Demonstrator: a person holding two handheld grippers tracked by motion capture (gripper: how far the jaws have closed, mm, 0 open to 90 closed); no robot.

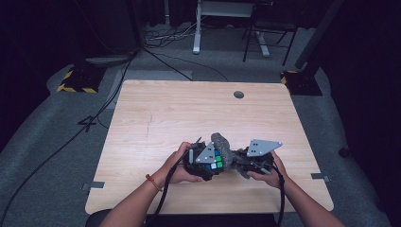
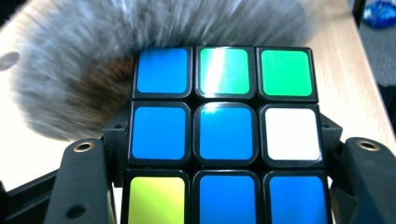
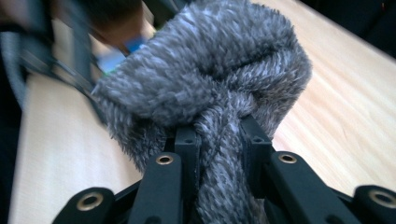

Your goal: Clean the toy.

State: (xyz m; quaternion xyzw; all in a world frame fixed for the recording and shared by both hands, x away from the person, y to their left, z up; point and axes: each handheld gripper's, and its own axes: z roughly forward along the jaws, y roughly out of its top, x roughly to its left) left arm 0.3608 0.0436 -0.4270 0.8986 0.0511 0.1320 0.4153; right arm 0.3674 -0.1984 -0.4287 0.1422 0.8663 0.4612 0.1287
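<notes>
A puzzle cube (image 2: 224,135) with blue, green, white and yellow-green stickers sits squeezed between the black jaws of my left gripper (image 2: 224,186), which is shut on it. In the high view the cube (image 1: 216,160) is near the table's front, with my left gripper (image 1: 204,161) around it. A grey fuzzy cloth (image 3: 210,79) is pinched between the jaws of my right gripper (image 3: 219,149), and its bunched end presses against the cube's far face. The cloth (image 1: 222,147) arches up between the two grippers, and my right gripper (image 1: 246,161) is just right of it.
The light wooden table (image 1: 189,113) has a round cable hole (image 1: 239,94) at the back right. A person's forearms come in from the bottom, with a red band (image 1: 152,182) on the left wrist. Desk legs, a chair and cables stand on the grey floor beyond.
</notes>
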